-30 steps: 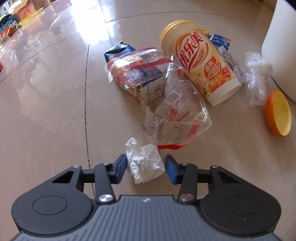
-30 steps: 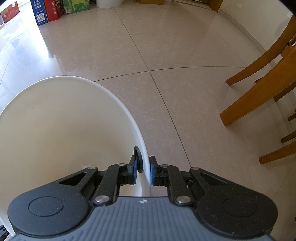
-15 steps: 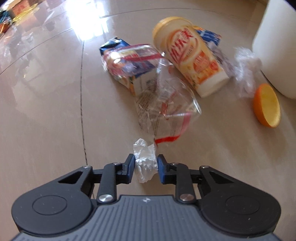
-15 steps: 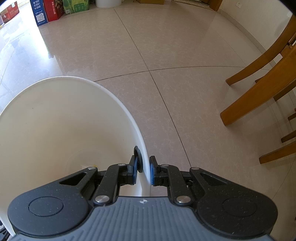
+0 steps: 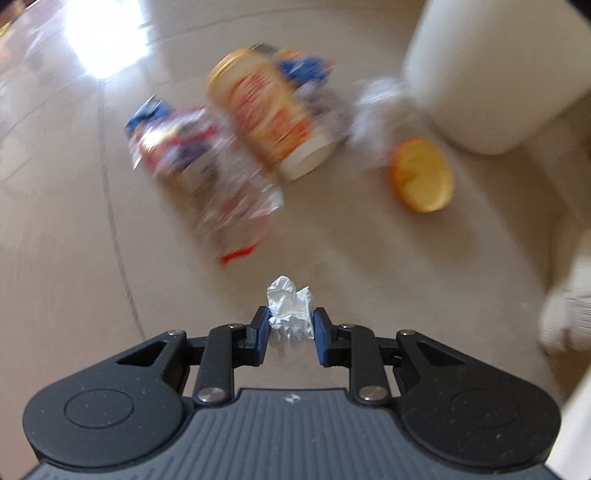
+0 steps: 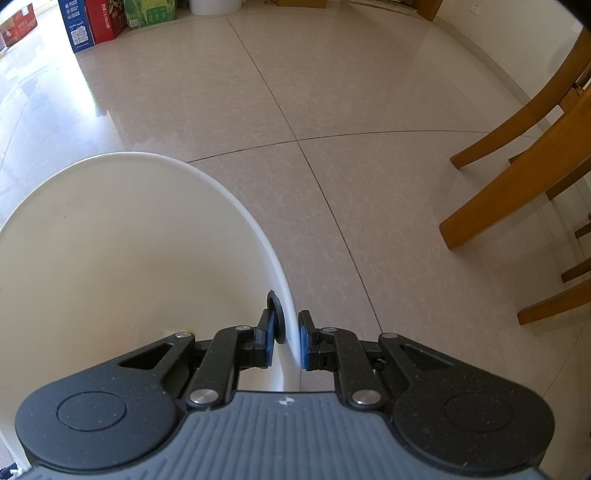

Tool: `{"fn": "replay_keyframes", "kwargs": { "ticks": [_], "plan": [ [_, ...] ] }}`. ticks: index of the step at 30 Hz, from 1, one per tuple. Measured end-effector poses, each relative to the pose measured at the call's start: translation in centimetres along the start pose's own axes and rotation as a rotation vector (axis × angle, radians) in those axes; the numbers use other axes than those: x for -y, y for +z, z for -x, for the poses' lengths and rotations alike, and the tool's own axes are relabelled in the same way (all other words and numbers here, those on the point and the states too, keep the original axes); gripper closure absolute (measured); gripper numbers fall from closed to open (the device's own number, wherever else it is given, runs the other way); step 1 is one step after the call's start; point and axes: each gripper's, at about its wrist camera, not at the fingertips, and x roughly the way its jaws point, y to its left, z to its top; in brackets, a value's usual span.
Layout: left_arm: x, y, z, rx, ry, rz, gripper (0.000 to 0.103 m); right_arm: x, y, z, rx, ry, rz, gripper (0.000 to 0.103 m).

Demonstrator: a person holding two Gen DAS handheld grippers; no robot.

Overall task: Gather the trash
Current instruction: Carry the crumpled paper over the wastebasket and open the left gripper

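My left gripper point(image 5: 288, 326) is shut on a crumpled white tissue point(image 5: 290, 310), held above the tiled floor. Beyond it, blurred by motion, lie a yellow-orange drink cup point(image 5: 271, 125), a clear plastic wrapper point(image 5: 232, 199), a red-and-blue snack bag point(image 5: 171, 142), a crumpled clear bag point(image 5: 376, 118) and an orange peel half point(image 5: 421, 181). The white bin point(image 5: 491, 74) stands at the upper right. In the right wrist view, my right gripper point(image 6: 286, 341) is shut on the rim of the white bin point(image 6: 243, 210), one finger inside and one outside.
A white-gloved hand point(image 5: 565, 314) shows at the right edge of the left wrist view. Wooden chair legs point(image 6: 517, 177) stand to the right of the bin. Cardboard boxes point(image 6: 96, 22) line the far wall. Open tiled floor point(image 6: 314, 92) spreads ahead.
My left gripper closed on the tissue, lifted it off the floor and swung right toward the bin. The right gripper and bin have not moved.
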Motion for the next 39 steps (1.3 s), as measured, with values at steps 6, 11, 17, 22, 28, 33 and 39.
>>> {"fn": "replay_keyframes", "kwargs": {
  "ticks": [6, 11, 17, 22, 28, 33, 39],
  "plan": [
    [2.9, 5.1, 5.2, 0.017, -0.075, -0.109, 0.079, 0.0, 0.0, 0.0, -0.001, 0.0, 0.001, 0.087],
    [5.8, 10.5, 9.8, 0.103, -0.117, -0.197, 0.079, -0.1, 0.0, 0.0, -0.004, -0.003, 0.003, 0.087],
    [10.0, 17.3, 14.3, 0.198, -0.141, -0.308, 0.079, -0.1, 0.1, 0.0, -0.002, -0.004, 0.003, 0.089],
    [13.4, 21.4, 16.6, 0.292, -0.172, -0.353, 0.079, -0.2, 0.1, 0.1, 0.004, 0.001, -0.001, 0.089],
    [16.8, 24.0, 15.9, 0.324, -0.213, -0.374, 0.079, 0.0, -0.1, 0.0, -0.001, 0.002, 0.009, 0.089],
    [18.0, 25.3, 14.2, 0.305, -0.243, -0.353, 0.075, 0.0, -0.1, 0.0, 0.0, 0.005, 0.008, 0.089],
    [18.7, 25.3, 13.6, 0.317, -0.218, -0.342, 0.024, -0.3, 0.0, 0.1, 0.003, -0.002, 0.025, 0.089]
  ]
}}
